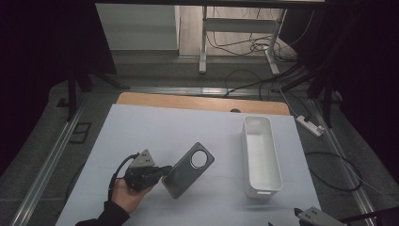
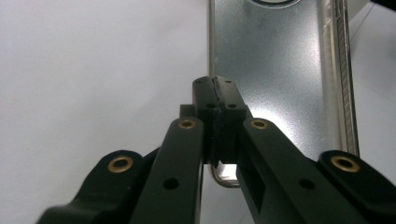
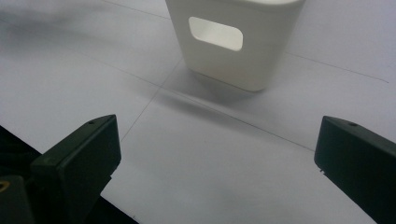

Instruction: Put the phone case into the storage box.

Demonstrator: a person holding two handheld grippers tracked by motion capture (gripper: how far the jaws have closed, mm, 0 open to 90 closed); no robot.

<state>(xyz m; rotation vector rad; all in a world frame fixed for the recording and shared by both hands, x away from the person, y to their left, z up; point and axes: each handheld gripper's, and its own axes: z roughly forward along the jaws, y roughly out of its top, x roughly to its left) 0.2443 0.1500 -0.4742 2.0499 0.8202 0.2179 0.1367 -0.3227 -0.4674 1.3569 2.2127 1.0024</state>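
I am working over a table covered by a pale white sheet (image 1: 155, 132), with a strip of bare light wood tabletop (image 1: 197, 102) showing along its far edge. Around it the room is dim: grey floor, dark curtains at both sides, a white desk frame (image 1: 235, 28) far back with black cables (image 1: 254, 47) trailing on the floor, and a white power strip (image 1: 310, 125) lying off the table's far right corner. My left gripper (image 1: 162, 172) sits near the left of the sheet, its jaws clenched on the near corner of a flat grey translucent phone case with a round camera opening (image 1: 188, 169). The case sits at the middle of the sheet, tilted, its long axis running diagonally from near left to far right, the round opening at the far right end. In the left gripper view the case (image 2: 275, 70) runs straight away from the jaws. A long white plastic bin with handle slots (image 1: 261, 155) stands to the right, lengthwise near to far, apart from the case. My right gripper (image 1: 301, 215) rests at the near right edge, jaws released and wide, facing the bin's near end (image 3: 229, 42).
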